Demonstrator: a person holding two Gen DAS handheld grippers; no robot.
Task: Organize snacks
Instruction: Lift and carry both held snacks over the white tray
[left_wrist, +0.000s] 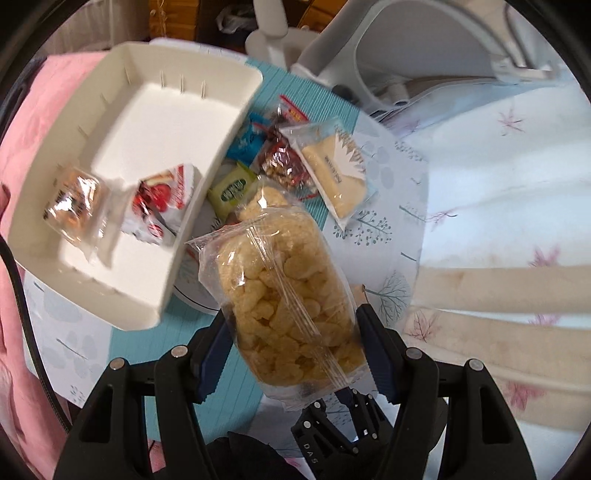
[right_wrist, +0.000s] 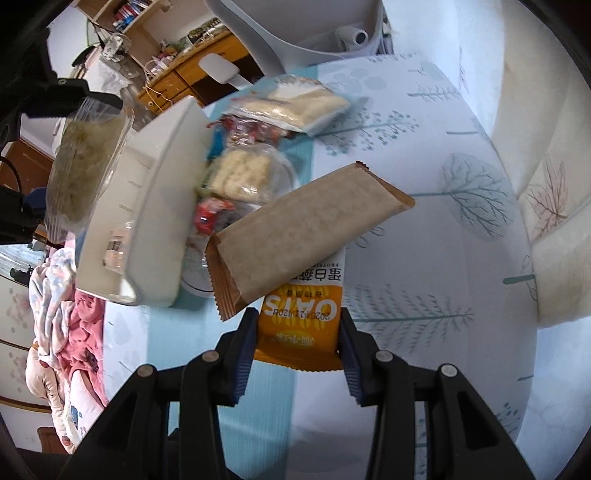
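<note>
Over the patterned tablecloth (left_wrist: 461, 177), each gripper holds up a snack packet.

Nearest, the left gripper (left_wrist: 295, 332) has its blue pads pressed on both sides of a clear bag of puffed snacks (left_wrist: 280, 288), about half open around it; the bag's lower end hangs toward the camera, its upper end reaches past the fingertips. The right gripper (right_wrist: 298, 332), fingers closer together, clamps an orange packet (right_wrist: 301, 314) by its near end; a brown wrapper (right_wrist: 303, 236) lies tilted across the top of it, hiding the far half, and I cannot tell whether the two are joined. Just beyond, left of the pile, sits the white tray (left_wrist: 207, 85) with two wrapped snacks inside, blurred. Farther off, loose snacks (left_wrist: 295, 155) lie heaped beside the tray's right wall, their labels too smeared to read.
</note>
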